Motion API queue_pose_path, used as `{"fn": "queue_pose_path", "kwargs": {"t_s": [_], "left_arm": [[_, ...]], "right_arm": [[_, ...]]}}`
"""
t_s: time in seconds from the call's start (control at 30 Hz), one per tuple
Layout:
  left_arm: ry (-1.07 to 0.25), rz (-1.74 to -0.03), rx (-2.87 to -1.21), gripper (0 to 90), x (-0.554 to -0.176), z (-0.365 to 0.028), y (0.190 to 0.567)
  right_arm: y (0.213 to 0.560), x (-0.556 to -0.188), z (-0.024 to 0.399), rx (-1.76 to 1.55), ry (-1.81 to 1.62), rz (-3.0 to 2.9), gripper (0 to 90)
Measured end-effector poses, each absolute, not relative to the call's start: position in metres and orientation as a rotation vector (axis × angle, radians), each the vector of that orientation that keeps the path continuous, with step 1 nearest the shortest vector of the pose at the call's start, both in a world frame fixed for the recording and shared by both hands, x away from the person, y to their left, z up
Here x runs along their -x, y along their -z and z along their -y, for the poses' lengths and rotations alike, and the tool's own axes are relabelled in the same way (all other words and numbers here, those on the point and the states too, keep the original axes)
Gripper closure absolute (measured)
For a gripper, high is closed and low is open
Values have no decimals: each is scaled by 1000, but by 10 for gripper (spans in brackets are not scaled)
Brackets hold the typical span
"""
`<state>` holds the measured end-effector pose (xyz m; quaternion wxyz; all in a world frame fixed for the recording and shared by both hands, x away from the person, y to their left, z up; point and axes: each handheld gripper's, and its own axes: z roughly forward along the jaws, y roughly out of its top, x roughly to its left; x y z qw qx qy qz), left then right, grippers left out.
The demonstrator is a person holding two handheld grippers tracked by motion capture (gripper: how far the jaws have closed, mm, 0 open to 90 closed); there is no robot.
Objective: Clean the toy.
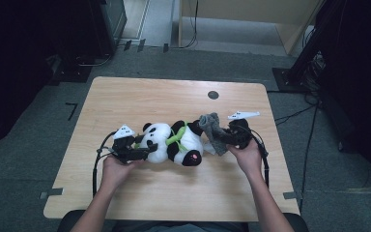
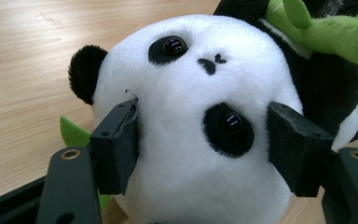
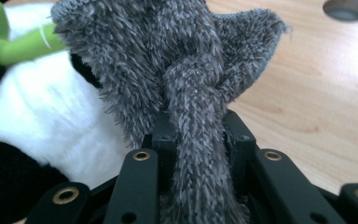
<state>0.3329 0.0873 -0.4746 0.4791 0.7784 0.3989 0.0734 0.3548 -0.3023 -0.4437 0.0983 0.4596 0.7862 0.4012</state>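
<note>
Forearms, 2 of them, yours, enter the high view from the bottom edge. Your left tongs sit at the head end of the plush panda, which lies on its side near the middle of the wooden worktop. Your right tongs meet the grey fuzzy cloth at the panda's other end. Item: 1 dark round hole in the worktop, farther back.

Left gripper view: your left tongs stand apart, 1 jaw on each side of the panda's white face; whether the pads press on it you cannot tell. Item: 1 green plush stalk across the panda's body.

Right gripper view: your right tongs are clamped on the grey cloth, bunched upright between the jaws, with the panda just beside it.
</note>
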Motion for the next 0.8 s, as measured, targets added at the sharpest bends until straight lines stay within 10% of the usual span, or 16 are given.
{"fn": "queue_pose_path", "kwargs": {"t_s": [0.8], "left_arm": [[-194, -981, -1894, 294, -332, -86, 474]], "right_arm": [[386, -295, 279, -1118, -1419, -2367, 716]]}}
